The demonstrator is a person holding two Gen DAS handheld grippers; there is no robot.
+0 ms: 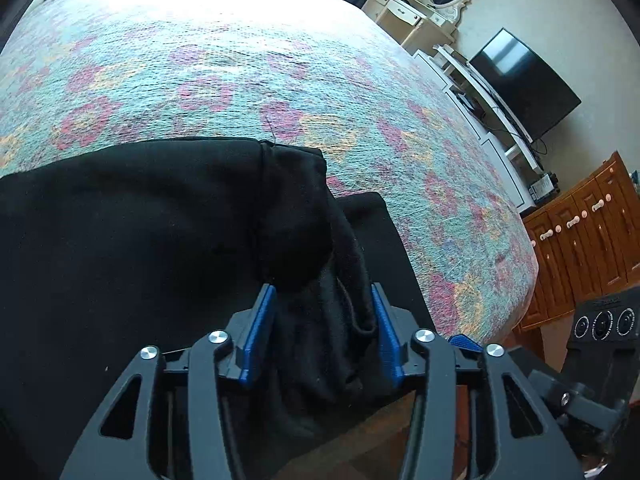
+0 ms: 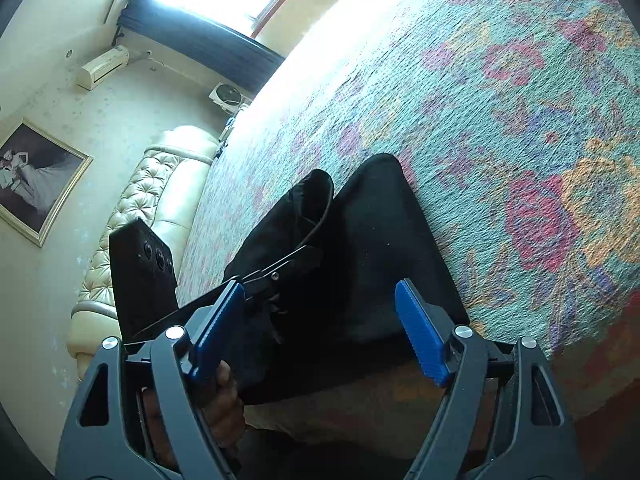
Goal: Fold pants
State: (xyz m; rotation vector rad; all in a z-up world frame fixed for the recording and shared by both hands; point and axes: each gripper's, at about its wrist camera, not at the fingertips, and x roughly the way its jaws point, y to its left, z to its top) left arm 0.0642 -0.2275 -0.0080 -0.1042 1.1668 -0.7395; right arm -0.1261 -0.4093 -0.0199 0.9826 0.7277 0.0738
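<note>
Black pants (image 1: pixel 140 220) lie folded in layers on the flowered bed cover (image 1: pixel 240 80), near its front edge. My left gripper (image 1: pixel 322 292) points down at their right end. Its blue pads (image 1: pixel 260 332) stand apart with a bunched fold of the cloth lying loosely between them. In the right wrist view the pants (image 2: pixel 372 240) reach away over the cover (image 2: pixel 520 120). My right gripper (image 2: pixel 319 286) hangs open above their near end and holds nothing. The left gripper (image 2: pixel 272 276) shows just left of it, down in the cloth, with a hand (image 2: pixel 228 400) below it.
The bed's edge drops off at the right (image 1: pixel 516 280). Beyond it stand a wooden cabinet (image 1: pixel 580 240), a television (image 1: pixel 524 84) on a white unit and a white dresser with a mirror (image 1: pixel 420 12). A tufted headboard (image 2: pixel 132 208) and a framed picture (image 2: pixel 36 184) line the wall.
</note>
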